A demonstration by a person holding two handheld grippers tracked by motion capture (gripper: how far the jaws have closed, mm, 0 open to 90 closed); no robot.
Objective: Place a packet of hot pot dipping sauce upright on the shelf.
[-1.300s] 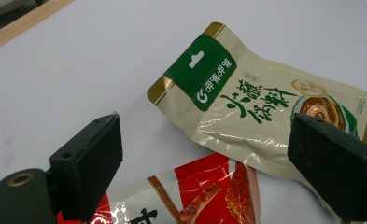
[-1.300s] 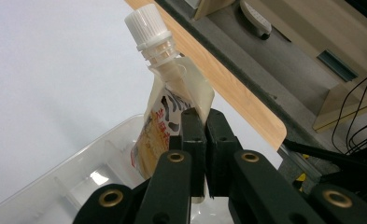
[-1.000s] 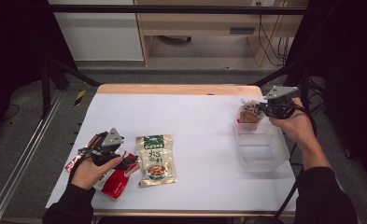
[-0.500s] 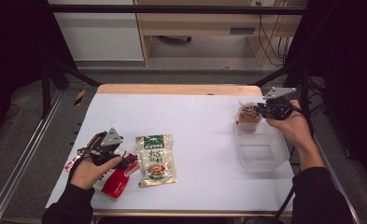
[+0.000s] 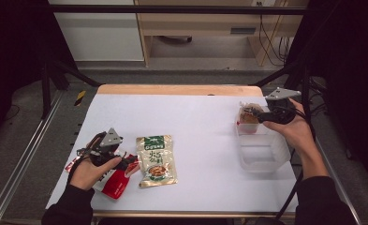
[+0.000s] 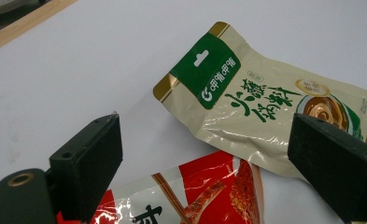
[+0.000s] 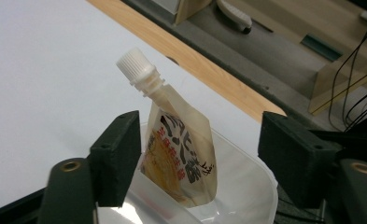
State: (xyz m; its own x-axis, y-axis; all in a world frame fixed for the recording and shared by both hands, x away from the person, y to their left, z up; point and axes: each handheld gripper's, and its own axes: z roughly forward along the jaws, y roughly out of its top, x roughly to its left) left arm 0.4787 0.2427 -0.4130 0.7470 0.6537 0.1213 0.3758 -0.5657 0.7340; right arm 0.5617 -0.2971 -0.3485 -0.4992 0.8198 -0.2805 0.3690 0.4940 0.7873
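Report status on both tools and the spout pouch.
Right tool jaws just opened, spout pouch released, leaning in clear bin. Left tool open over red packet. Nothing in the way.

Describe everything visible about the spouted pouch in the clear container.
The spouted pouch is a soft, translucent cream-coloured sachet with a ribbed white screw cap on a white neck. Dark and red-orange printed characters run down its front, and yellowish contents show through. It stands tilted, spout up and leaning toward the table's far side, its bottom inside the clear plastic container at the white table's right end. The right tongs have just been opening; their pads flank it without pressing.
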